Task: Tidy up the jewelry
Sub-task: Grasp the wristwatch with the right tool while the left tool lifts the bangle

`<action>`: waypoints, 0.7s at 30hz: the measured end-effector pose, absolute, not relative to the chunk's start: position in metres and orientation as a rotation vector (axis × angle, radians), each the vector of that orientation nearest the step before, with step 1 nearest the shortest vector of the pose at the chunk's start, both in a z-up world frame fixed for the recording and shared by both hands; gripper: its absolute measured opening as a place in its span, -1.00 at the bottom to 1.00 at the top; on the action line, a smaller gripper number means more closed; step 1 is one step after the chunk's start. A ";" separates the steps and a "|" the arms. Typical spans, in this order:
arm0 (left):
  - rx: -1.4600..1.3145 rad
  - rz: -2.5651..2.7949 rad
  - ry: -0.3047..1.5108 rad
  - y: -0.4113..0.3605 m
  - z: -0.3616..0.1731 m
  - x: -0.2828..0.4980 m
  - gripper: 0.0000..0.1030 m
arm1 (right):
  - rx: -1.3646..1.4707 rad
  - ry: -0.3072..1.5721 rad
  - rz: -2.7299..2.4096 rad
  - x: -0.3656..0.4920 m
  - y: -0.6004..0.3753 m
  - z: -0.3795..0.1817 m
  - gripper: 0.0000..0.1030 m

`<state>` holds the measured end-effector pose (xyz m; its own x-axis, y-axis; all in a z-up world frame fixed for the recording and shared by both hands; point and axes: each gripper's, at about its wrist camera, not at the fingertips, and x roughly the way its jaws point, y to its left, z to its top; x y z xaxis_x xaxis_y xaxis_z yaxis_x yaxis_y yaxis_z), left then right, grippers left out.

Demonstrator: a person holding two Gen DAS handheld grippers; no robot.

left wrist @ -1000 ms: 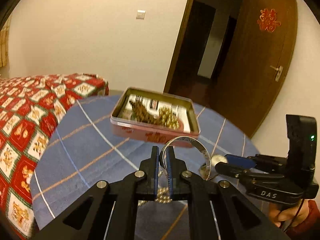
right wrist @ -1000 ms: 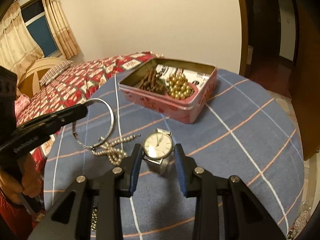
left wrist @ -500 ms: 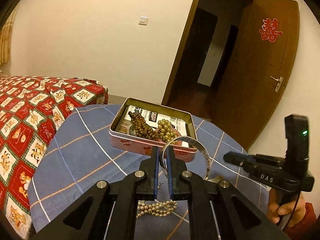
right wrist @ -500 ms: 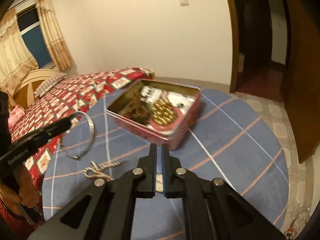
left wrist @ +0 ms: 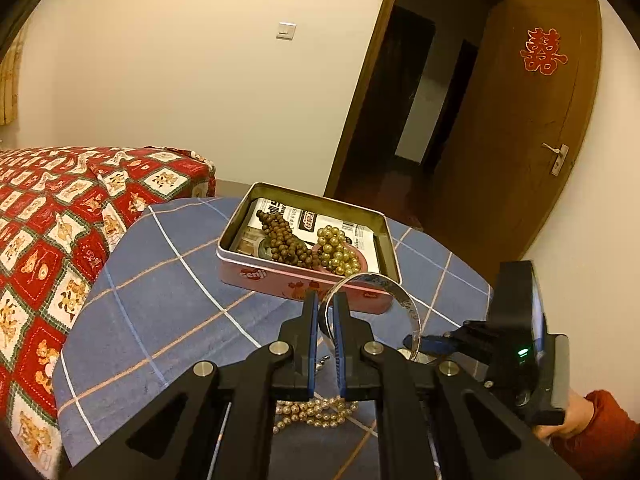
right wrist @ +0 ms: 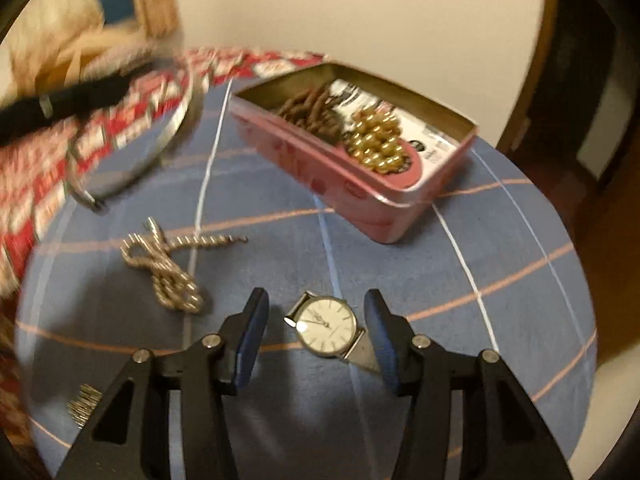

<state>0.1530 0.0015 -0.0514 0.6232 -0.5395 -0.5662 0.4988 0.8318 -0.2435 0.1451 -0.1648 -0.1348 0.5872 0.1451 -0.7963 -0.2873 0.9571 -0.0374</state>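
Observation:
My left gripper [left wrist: 326, 308] is shut on a silver bangle [left wrist: 408, 304], held in the air just in front of the pink tin [left wrist: 280, 276]. The tin holds brown beads [left wrist: 286, 240] and gold beads [left wrist: 338, 252]. In the right wrist view a white-faced watch [right wrist: 326, 326] lies flat on the blue checked tablecloth [right wrist: 500, 280]. My right gripper [right wrist: 316, 296] is opening around the watch, its pads clear of it on both sides. A pearl necklace [right wrist: 164, 268] lies to the left of the watch. The bangle [right wrist: 160, 136] and left gripper [right wrist: 80, 96] show blurred at upper left.
The round table ends close behind the tin [right wrist: 360, 184] and to the right. A bed with a red patterned cover [left wrist: 60, 220] stands against the table's left side. An open brown door [left wrist: 520, 140] is behind. A hand in a red sleeve [left wrist: 600, 428] holds the right gripper.
The right gripper shut with nothing in it half a second ago, then dropped lower and opened around the watch. The left gripper keeps its hold on the bangle.

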 end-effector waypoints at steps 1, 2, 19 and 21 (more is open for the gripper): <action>-0.065 -0.596 0.672 0.002 -0.051 0.153 -0.88 | -0.182 0.921 0.262 0.146 -0.166 -0.138 0.01; -0.066 -0.597 0.672 0.002 -0.052 0.153 -0.88 | -0.175 0.920 0.264 0.145 -0.169 -0.138 0.00; -0.107 -0.577 0.643 0.004 -0.044 0.160 -0.88 | 0.041 0.750 0.223 0.132 -0.193 -0.064 -0.25; -0.115 -0.568 0.629 0.005 -0.040 0.164 -0.88 | 0.066 0.707 0.222 0.137 -0.193 -0.050 -0.25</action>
